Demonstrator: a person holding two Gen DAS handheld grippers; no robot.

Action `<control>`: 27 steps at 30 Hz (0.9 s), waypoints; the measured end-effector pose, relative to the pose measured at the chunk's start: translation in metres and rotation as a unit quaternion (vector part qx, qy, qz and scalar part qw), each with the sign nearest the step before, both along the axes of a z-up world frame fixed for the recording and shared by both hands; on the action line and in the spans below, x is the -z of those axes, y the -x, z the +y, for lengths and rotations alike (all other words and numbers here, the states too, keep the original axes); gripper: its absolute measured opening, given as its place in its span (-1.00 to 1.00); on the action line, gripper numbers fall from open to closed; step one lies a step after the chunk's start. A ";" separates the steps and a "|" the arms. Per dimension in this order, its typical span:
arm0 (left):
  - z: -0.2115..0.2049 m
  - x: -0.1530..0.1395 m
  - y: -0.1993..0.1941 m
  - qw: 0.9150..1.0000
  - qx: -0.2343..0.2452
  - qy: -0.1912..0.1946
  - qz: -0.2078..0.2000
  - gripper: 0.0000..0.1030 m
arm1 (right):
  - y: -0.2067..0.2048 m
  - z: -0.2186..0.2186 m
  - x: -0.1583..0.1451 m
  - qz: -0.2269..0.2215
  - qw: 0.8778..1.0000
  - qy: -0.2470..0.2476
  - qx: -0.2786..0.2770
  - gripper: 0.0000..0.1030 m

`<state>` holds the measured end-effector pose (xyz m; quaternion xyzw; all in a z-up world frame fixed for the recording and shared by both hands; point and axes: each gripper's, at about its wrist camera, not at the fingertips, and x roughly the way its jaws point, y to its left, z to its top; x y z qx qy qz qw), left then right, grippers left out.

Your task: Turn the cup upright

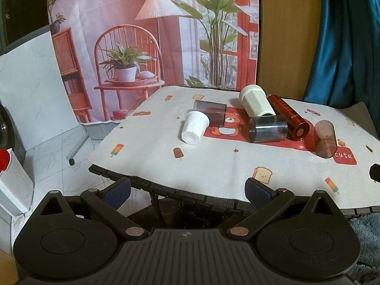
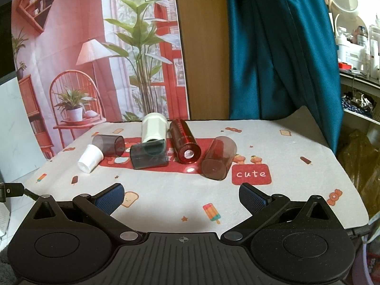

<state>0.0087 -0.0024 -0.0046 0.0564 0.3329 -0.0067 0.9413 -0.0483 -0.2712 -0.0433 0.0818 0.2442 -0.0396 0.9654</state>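
Several cups lie on their sides on a table with a cartoon cloth (image 1: 213, 166) (image 2: 180, 190). A small white cup (image 1: 194, 128) (image 2: 90, 158) lies at the left. Two grey see-through cups (image 1: 210, 112) (image 1: 268, 129) (image 2: 108, 145) (image 2: 149, 154), a cream faceted cup (image 1: 255, 103) (image 2: 153, 128), a glossy red cup (image 1: 288, 120) (image 2: 184, 143) and a brown see-through cup (image 1: 325, 139) (image 2: 219, 158) lie beside it. My left gripper (image 1: 187, 190) is open and empty at the table's near edge. My right gripper (image 2: 181, 197) is open and empty over the cloth's front.
A printed room backdrop (image 1: 152, 35) hangs behind the table, with a wooden panel (image 2: 204, 47) and a teal curtain (image 2: 280, 47) to its right. A white perforated box (image 1: 14, 187) stands on the tiled floor at the left. Shelves with bottles (image 2: 356, 42) are at the far right.
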 end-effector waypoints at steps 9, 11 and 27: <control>0.000 0.001 -0.001 1.000 -0.001 0.001 0.003 1.00 | 0.000 0.000 0.000 0.001 1.000 -0.001 0.000 1.00; 0.000 0.001 -0.001 1.000 0.000 0.001 0.004 1.00 | 0.000 0.000 0.000 0.001 1.000 -0.001 0.000 1.00; 0.000 0.002 -0.002 1.000 0.000 0.002 0.006 1.00 | 0.000 0.000 0.000 0.003 1.000 -0.002 0.001 1.00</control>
